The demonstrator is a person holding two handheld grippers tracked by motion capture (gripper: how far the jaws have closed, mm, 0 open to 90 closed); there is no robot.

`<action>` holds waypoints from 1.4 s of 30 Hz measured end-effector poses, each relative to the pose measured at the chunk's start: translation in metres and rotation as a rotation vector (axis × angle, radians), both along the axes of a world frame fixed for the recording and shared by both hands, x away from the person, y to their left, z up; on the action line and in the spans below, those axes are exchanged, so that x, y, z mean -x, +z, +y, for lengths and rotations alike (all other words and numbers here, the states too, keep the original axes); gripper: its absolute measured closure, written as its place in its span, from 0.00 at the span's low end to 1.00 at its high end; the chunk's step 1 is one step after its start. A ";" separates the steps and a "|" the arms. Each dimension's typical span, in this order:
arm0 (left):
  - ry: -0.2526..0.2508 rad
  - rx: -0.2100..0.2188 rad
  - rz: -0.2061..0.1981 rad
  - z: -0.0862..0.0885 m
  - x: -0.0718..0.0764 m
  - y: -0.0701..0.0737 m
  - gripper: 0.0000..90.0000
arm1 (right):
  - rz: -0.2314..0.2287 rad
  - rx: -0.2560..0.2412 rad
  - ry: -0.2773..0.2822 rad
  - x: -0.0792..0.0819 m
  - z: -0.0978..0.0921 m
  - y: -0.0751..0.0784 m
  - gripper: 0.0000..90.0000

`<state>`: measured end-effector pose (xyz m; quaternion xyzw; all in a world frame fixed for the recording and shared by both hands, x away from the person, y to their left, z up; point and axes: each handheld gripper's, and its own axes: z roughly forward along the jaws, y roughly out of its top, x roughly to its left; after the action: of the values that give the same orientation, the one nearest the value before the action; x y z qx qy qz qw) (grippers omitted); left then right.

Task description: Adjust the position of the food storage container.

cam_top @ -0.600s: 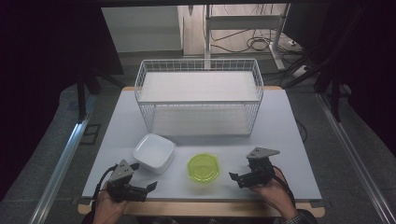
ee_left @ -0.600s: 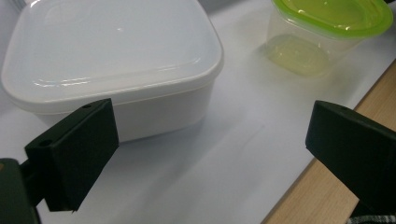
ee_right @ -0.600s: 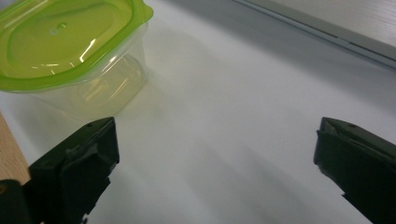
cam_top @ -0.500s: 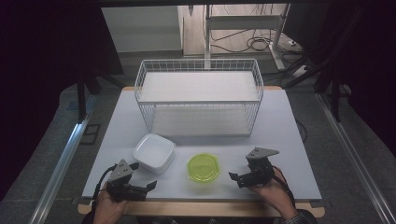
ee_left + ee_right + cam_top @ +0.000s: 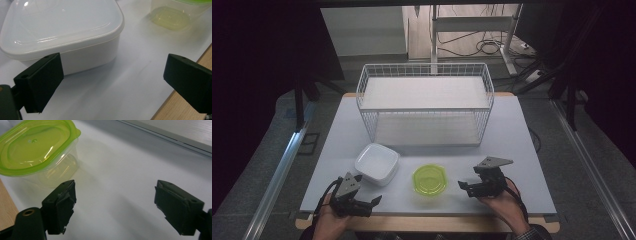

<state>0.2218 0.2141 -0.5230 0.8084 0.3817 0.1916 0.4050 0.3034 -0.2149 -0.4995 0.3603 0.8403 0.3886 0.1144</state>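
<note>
At the worktop's near edge, left claw and right claw sit low, both gaping wide, holding nothing, touching nothing. Left gripper view cuts off the white lidded container at top and left; green-lidded tub cropped at left in right gripper view. White container lies just ahead of left claw, clear tub beside it, near right claw. Farther back stands a white wire basket.

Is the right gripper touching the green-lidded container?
Apart. In the right gripper view, bare table separates the open right gripper from the green-lidded container; the high view agrees.
</note>
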 end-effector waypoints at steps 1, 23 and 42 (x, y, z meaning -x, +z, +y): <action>0.000 0.000 0.000 0.000 0.000 0.000 0.03 | 0.007 0.006 0.006 0.000 0.000 0.001 0.23; -0.001 -0.005 -0.018 -0.002 0.000 0.001 0.03 | 0.004 -0.002 0.212 -0.005 0.048 0.038 0.96; -0.008 0.006 -0.018 -0.001 0.000 0.001 0.03 | 0.037 0.034 0.440 0.003 0.161 0.023 0.99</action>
<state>0.2218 0.2130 -0.5223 0.8069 0.3756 0.1960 0.4115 0.3008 -0.0540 -0.4760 0.1732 0.9071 0.3832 0.0175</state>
